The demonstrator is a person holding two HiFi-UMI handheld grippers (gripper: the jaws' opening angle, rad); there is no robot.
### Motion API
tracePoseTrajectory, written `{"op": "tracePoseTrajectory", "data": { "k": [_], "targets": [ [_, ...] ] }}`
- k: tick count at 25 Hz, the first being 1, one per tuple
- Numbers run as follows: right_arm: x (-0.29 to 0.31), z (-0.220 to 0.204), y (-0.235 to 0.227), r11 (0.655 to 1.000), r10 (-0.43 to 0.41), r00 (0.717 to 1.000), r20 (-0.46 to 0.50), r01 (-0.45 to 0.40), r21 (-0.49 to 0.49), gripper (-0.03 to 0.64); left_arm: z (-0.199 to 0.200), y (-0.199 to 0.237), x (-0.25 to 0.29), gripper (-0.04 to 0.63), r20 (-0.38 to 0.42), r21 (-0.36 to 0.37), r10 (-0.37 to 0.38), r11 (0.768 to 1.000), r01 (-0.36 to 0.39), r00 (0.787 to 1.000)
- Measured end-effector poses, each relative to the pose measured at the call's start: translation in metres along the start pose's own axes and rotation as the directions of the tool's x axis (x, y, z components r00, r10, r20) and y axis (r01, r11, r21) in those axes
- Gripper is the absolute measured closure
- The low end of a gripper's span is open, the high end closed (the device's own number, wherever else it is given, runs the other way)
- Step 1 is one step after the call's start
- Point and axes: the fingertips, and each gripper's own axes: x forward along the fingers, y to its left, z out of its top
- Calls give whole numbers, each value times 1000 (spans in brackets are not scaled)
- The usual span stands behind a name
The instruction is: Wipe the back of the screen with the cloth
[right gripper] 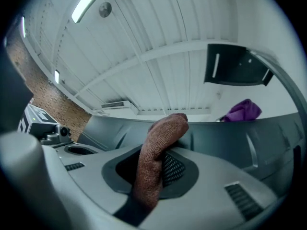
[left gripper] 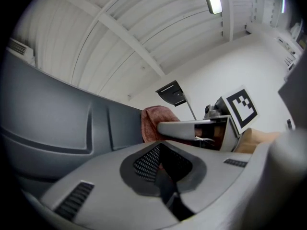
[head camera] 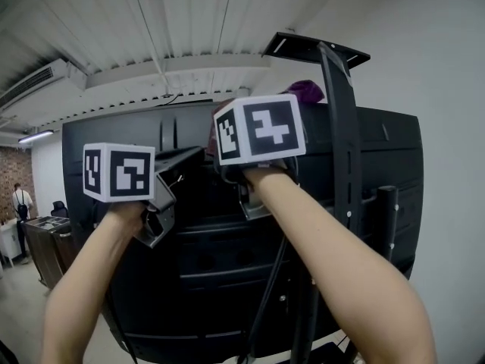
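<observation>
**Cloth clamped in right hand-held gripper, raised at upper back of screen**

The cloth [right gripper: 162, 135], a reddish-brown knitted piece, is found clamped between the jaws of the right hand-held gripper [right gripper: 152, 174]. Its lower part is pinched and its free end stands up and curls over beyond the jaws. It is held high, close to the upper part of the back of the screen [head camera: 227, 279]. Contact with the panel cannot be confirmed from any view.

The cloth is judged soft, light and limp, liable to fold or bunch under pressure and not fragile. The present hold near one end leaves a loose tail. A hold nearer the middle, with a folded pad standing out, is judged better for pressing flat against the panel.

The screen back is a dark, rigid moulded panel with raised ribs and recesses. Its edges are judged likely to snag the knit. It is carried on a black stand [head camera: 337, 127] topped by a flat bracket, so some sway under a firm push is considered possible.

The left hand-held gripper [left gripper: 165, 169] is raised just beside the right one, near the same panel. Its jaws are seen together with nothing between them.

A purple cloth [head camera: 307, 91] is noted lying on the top edge of the screen, apart from both grippers.
</observation>
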Motion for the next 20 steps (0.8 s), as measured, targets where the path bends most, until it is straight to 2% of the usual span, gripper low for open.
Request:
{"op": "tracePoseTrajectory", "data": {
  "k": [4, 8, 10, 12, 16, 20],
  "targets": [
    [-3, -11, -18, 999, -45, 998, -35, 46, 12, 549, -2, 1, 1, 584, -12, 6, -1, 1000, 1, 1000],
    [-1, -9, -12, 999, -42, 999, -33, 42, 10, 549, -3, 7, -13, 584, -10, -6, 12, 1000, -12, 1000],
    [-5, -1, 15, 1000, 15, 1000, 4, -15, 6, 549, -1, 8, -28, 584, -1, -3, 14, 1000, -14, 1000],
    [-10, 10, 62, 993, 114, 992, 56, -113, -22, 549, 3, 9, -49, 584, 20, 10, 20, 1000, -20, 1000],
    [-2, 21, 149, 960, 279, 954, 115, -274, -55, 549, 9, 28, -98, 584, 53, 43, 83, 995, -85, 995],
    [19, 14, 215, 921, 387, 912, 134, -390, -7, 548, -3, 63, -159, 584, 53, 7, 180, 983, -181, 982]
  ]
}}
